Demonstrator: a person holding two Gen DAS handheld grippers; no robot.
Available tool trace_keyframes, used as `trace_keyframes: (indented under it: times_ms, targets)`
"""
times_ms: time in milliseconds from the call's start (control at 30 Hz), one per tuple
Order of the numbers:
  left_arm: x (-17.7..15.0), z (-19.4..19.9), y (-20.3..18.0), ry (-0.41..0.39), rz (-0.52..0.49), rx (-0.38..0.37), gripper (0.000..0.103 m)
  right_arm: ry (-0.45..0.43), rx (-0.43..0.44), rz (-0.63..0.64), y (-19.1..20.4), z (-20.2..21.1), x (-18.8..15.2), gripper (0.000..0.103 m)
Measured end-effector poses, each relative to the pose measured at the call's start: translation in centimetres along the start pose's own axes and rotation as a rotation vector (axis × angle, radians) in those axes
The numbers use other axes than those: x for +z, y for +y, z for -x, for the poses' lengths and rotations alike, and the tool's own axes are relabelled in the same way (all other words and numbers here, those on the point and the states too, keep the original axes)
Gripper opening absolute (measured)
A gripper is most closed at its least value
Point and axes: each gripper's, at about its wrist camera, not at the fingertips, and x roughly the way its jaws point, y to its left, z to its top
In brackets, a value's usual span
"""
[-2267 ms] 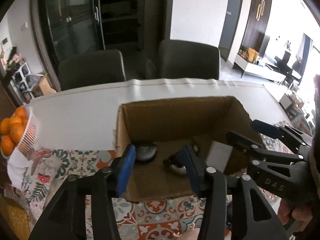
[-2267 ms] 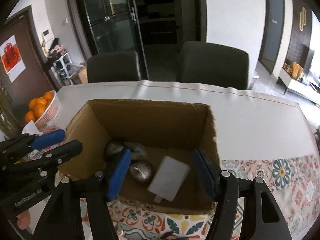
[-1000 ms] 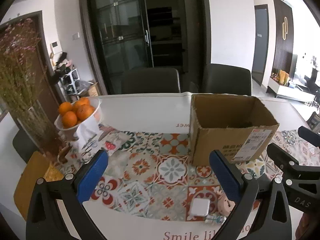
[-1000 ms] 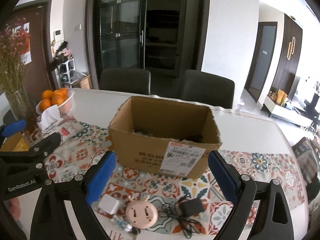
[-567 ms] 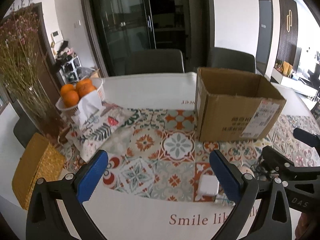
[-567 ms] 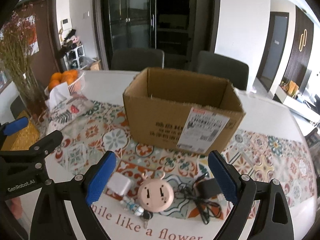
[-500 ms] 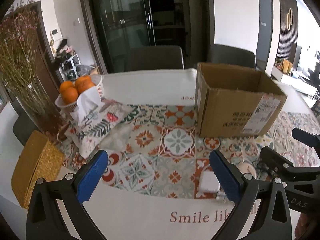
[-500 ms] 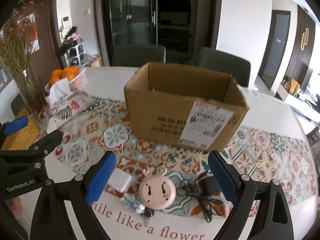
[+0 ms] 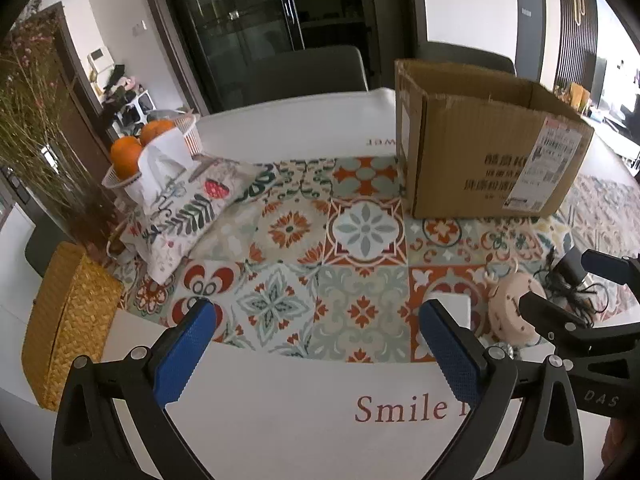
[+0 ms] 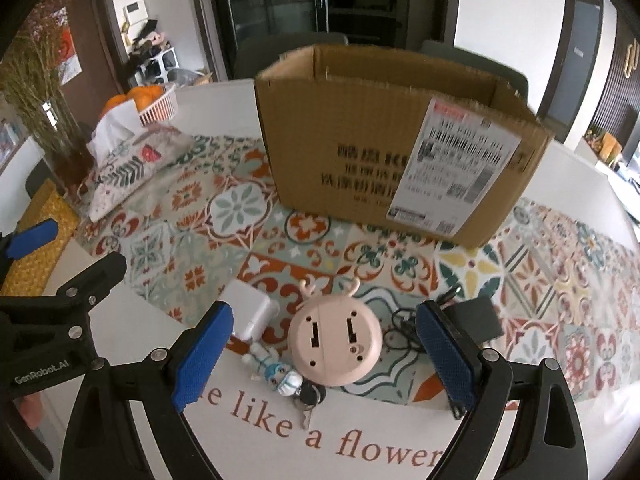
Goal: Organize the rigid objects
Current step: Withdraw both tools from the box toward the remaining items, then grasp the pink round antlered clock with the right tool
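Left gripper (image 9: 316, 344) is hanging over the near edge of the table with its blue pads spread wide and nothing between them, just patterned tablecloth (image 9: 360, 236) showing through the gap. Right gripper (image 10: 324, 354) is the same deal: jaws wide apart, empty, hovering low right over the little pile of stuff at the front of the table.

Going left to right in the right wrist view: there's a woven yellow box (image 10: 34, 248) at the far left edge, a vase of dried flowers (image 10: 44, 92) behind it, then a white basket of oranges (image 10: 154, 102) with a floral fabric tissue cover (image 10: 128, 164) lying in front. Then the pile: a white charger block (image 10: 248, 310) sits just inside the left pad, with a small astronaut figure keychain (image 10: 276, 370) with keys (image 10: 308, 398) just in front of it, touching the round pink gadget with antlers (image 10: 334, 344), which lies face down pretty much dead centre between the pads. Just right of that is a tangle of black cable (image 10: 402, 330) leading to a black power adapter (image 10: 476, 318), partly hidden behind the right pad.

Behind all of it stands the open cardboard box (image 10: 360, 148), upright, shipping label on its front right corner. Can't see inside it from either camera.
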Motion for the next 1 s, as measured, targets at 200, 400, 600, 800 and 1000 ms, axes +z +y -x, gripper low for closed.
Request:
trace_keyframes:
  times_ms: [200,400,600,800,1000]
  targets:
    - [-0.7,-1.9,-0.2,0.050,-0.007,0.003,0.103,0.054,0.024,-0.010,-0.2,-2.0,-0.7,0.090]
    - [-1.2,-2.7,-0.4,0.076,-0.014,0.013,0.103,0.095,0.036,-0.021,-0.4,-3.7,-1.1,0.083]
    - [-1.5,-3.6,-0.5,0.102,-0.009,0.021,0.103,0.123,0.031,-0.031,-0.6,-5.4,-1.3,0.079]
    - [-1.8,-4.6,-0.4,0.138,0.011,0.010,0.103,0.133,0.012,-0.010,-0.5,-6.5,-1.1,0.079]
    - [-2.0,-5.1,-0.5,0.160,0.014,0.010,0.103,0.161,0.014,-0.002,-0.4,-7.4,-1.2,0.078]
